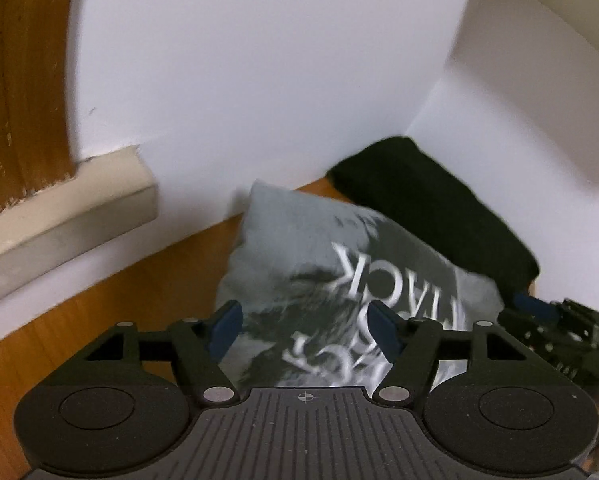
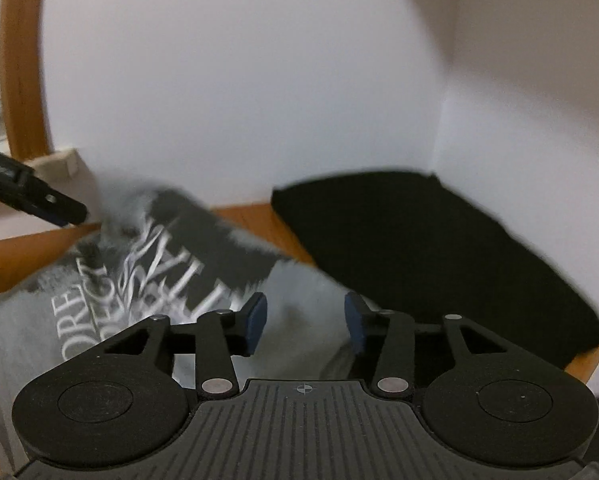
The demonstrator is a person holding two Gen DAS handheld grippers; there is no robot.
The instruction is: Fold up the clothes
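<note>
— Where is the grey printed shirt (image 1: 339,280)?
— Centre frame, folded on the wooden table (image 1: 147,280), touching the black garment (image 1: 431,216) at upper right.
— The grippers?
— Left gripper (image 1: 305,328) and right gripper (image 2: 305,320) both gape, empty.

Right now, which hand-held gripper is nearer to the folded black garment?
Right. The right hand-held gripper is open beside the black garment, at its near edge. The left hand-held gripper is open over the grey printed shirt, farther away.
</note>
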